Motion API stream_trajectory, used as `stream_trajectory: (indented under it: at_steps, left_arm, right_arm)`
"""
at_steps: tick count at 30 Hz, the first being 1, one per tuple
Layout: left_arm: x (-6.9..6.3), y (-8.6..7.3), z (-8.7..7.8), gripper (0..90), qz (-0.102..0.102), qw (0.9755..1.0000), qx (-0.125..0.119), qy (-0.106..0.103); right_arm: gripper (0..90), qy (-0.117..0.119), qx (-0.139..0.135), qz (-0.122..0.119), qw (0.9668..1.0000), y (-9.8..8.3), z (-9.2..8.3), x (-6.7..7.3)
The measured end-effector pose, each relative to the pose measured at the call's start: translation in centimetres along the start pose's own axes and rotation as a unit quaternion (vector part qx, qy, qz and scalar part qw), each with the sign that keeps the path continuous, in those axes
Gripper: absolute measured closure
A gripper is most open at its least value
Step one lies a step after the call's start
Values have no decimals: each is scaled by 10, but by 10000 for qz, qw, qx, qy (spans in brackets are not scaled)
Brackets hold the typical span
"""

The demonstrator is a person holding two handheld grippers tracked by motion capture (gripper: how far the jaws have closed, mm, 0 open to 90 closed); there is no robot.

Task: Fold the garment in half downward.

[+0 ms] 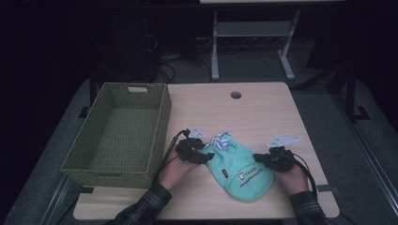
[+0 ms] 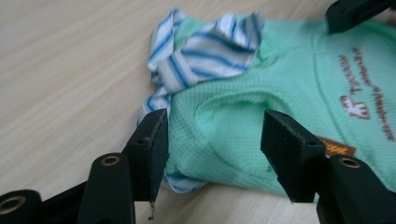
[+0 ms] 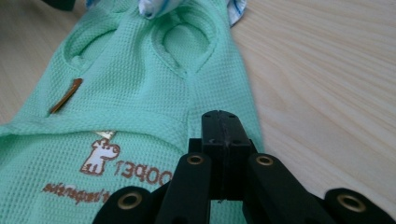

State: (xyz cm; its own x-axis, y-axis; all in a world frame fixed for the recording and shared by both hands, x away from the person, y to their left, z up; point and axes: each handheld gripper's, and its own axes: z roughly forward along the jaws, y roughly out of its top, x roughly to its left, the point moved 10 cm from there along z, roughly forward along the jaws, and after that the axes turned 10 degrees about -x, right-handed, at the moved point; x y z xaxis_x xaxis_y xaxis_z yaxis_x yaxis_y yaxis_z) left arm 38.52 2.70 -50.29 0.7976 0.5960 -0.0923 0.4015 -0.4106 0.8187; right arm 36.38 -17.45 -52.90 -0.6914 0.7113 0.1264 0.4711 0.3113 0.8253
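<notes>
1. Nearest, two forearms in plaid sleeves [image 1: 145, 204] are coming in from the bottom edge of the high view, and each hand is holding a black gripper on the wooden table [image 1: 263, 108].
2. Just ahead of the hands, a small mint-green garment [image 1: 239, 171] is lying flat on the table, between the two grippers, in the near half of the tabletop.
3. The right gripper [image 3: 223, 126] is resting at the garment's right edge. Its jaws are pressing together with no gap, and in the right gripper view the tips are sitting over the green fabric's hem; whether a bit of cloth is pinched between them I cannot tell.
4. The left gripper [image 2: 212, 140] is standing at the garment's left edge with its jaws parted; green fabric is lying between them, and the pads are not pressing on it.
5. A little farther, a blue-and-white striped collar [image 2: 205, 53] is sitting crumpled at the garment's far end.
6. To the left, a green woven basket [image 1: 162, 117] is standing on the table.
</notes>
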Motion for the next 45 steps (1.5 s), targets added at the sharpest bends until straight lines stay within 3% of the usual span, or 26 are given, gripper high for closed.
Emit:
stream_trajectory:
  at_steps: [4,13,18,25,33,40,45]
  left_arm:
    - [7,5,-3,396,15,9999,-83,98]
    - [26,-11,13,360,-76,9993,223,301]
    - [27,-19,20,362,-147,9987,386,285]
    - [28,-25,22,496,143,9979,551,294]
    - [22,-25,21,758,107,9977,652,126]
    - [20,-22,22,807,152,9977,645,162]
    - [19,-14,19,808,57,9989,452,147]
  right_arm:
    - [898,39,1,-31,10000,0,2,3]
    - [898,76,23,-95,9999,1,2,6]
    - [898,105,-2,-136,9999,1,3,7]
    - [898,125,-16,-110,9999,3,2,10]
    - [897,221,-110,-172,9995,9,2,15]
    - [898,344,-190,-170,9991,21,4,22]
    - [898,433,-243,-198,9986,29,10,31]
